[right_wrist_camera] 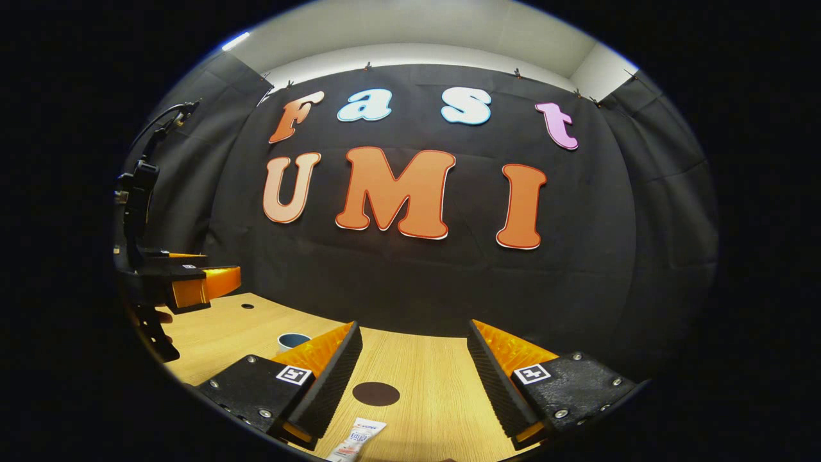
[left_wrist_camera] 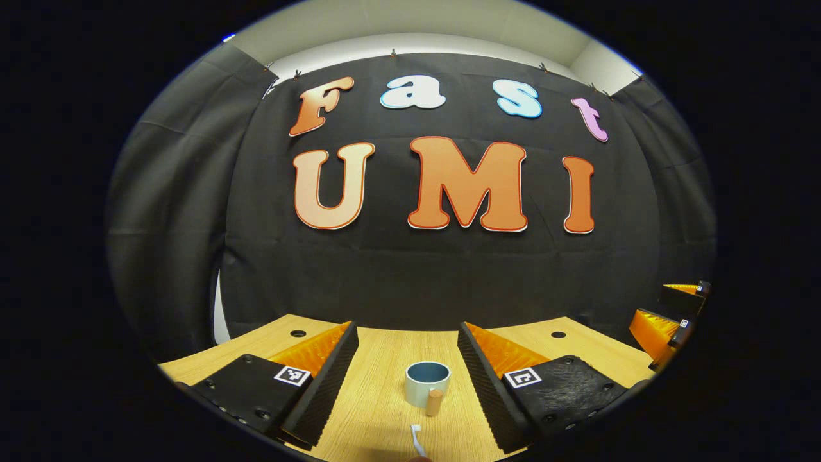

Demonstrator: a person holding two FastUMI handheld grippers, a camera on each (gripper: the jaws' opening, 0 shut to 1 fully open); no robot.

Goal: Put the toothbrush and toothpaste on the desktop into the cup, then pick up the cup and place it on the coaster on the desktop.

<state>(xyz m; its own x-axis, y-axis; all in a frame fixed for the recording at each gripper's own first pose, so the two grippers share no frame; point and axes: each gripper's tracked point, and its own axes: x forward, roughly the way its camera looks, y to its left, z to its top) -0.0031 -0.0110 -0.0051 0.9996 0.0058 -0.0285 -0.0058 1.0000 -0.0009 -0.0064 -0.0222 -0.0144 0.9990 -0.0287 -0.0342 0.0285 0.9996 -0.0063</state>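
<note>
The white plastic toothbrush lies lengthwise just before the pale blue ceramic cup, centred between the left tongs, which stand apart and empty.

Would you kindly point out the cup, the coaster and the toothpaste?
cup [left_wrist_camera: 423, 388], left gripper view, outer wall.
coaster [right_wrist_camera: 376, 393], right gripper view, centre of disc.
toothpaste [right_wrist_camera: 356, 440], right gripper view, tube body.
</note>
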